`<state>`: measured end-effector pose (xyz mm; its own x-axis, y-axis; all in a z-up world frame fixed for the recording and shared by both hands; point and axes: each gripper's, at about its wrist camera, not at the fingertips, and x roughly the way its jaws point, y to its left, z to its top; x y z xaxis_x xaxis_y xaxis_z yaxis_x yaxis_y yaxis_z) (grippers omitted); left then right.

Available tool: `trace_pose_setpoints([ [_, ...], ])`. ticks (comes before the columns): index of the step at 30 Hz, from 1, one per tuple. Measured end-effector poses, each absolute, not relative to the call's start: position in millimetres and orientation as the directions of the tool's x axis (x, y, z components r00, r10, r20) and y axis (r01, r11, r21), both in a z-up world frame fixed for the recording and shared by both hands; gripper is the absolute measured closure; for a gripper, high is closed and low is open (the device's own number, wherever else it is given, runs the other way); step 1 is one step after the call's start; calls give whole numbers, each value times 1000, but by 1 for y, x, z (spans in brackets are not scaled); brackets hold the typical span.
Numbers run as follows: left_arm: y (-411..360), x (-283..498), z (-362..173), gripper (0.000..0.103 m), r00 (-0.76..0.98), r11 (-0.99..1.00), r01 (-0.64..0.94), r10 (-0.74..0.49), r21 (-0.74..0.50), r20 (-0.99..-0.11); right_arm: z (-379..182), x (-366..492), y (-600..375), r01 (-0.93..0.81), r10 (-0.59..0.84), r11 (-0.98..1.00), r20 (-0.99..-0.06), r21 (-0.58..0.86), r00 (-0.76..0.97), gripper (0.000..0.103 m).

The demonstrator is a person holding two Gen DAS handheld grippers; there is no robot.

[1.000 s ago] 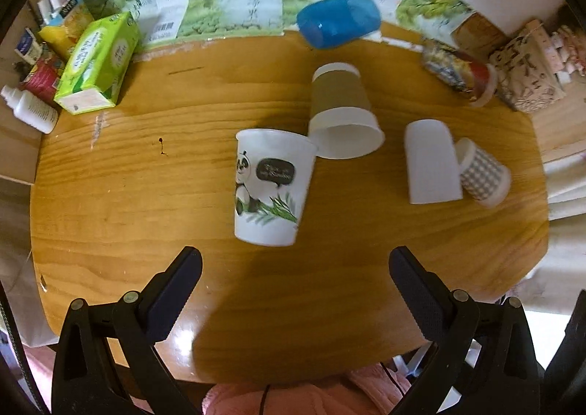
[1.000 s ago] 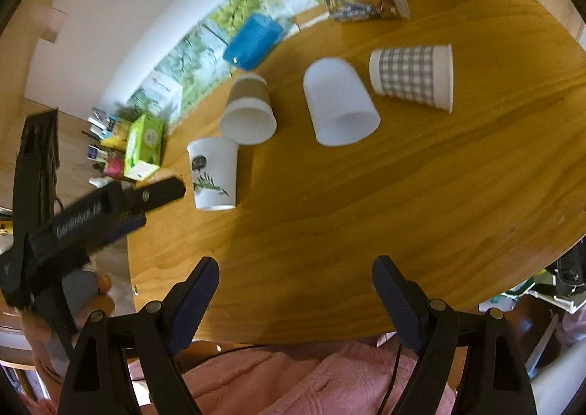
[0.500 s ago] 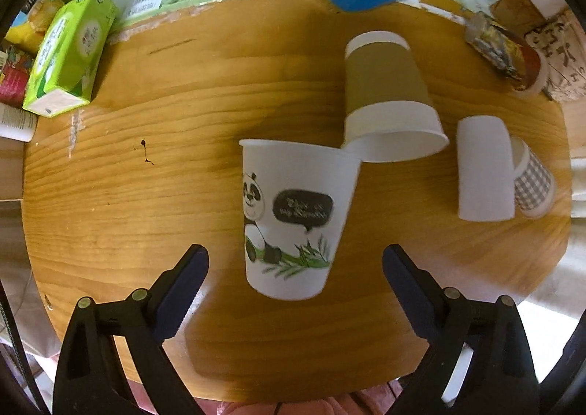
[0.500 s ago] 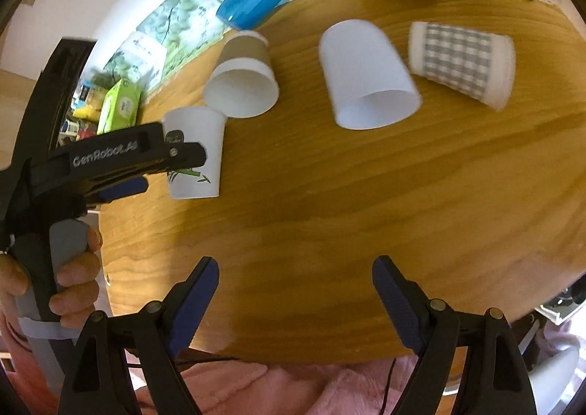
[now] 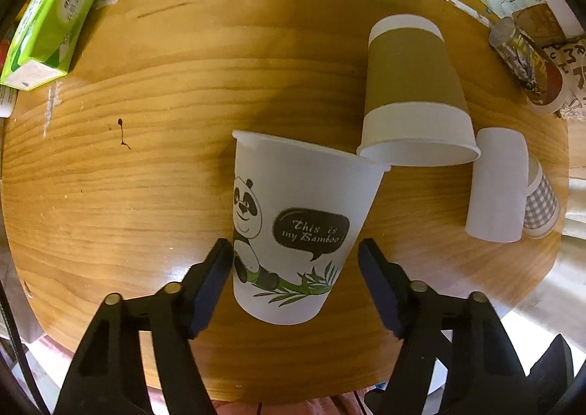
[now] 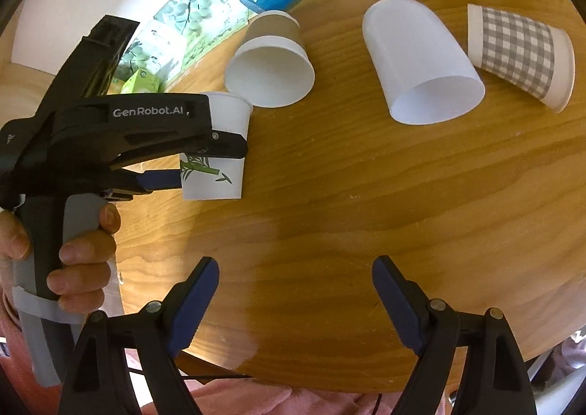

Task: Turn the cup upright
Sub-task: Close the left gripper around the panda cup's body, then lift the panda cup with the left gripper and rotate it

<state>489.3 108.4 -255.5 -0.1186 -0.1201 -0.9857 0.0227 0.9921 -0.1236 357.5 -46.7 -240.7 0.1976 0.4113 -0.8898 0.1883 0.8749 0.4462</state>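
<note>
- Left gripper (image 5: 293, 246): the jaws straddle the lower body of the panda cup (image 5: 293, 217). The left pad sits at the cup's wall and the right pad stands just off it, so it is narrowed round the cup but not yet clamped.
- Panda cup: it is near the table's (image 5: 154, 93) middle and seems to lie on its side with the rim pointing away, though I can't be sure of that. Its rim touches, or nearly touches, the rim of the brown cup (image 5: 414, 74).
- To do this well, close gently, since thin paper would likely dent. Grip below the middle, as now, and draw the cup back a little before tipping it, so the rim clears the brown cup. Then set the base down flat.
- White cup (image 6: 421, 60) and check cup (image 6: 520, 49): these lie on their sides well to the right, clear of the move.
- Right gripper (image 6: 296, 263): wide apart and holding nothing, over bare wood.
- Left view only: the print on the cup and the gap at the right pad.
- Right view only: the left gripper side-on with the hand (image 6: 73, 254) on its handle, and the open mouths of the brown and white cups — the white cup mostly hides the check cup in the left view.
</note>
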Motion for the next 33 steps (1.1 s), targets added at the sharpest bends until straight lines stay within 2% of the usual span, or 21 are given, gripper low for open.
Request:
trace_pose_setpoints([
  [1, 108, 489, -256, 38, -121, 993, 28, -109, -113, -987, -241, 356, -48, 191, 416, 872, -887, 452, 198, 17],
  [19, 77, 445, -232, 39, -65, 986, 118, -106, -113, -992, -229, 338, -55, 152, 457, 847, -845, 508, 277, 17],
  [33, 41, 396, -212, 39, -55, 975, 169, -140, -147, -989, -215, 300, -80, 128, 425, 866, -846, 484, 323, 17],
])
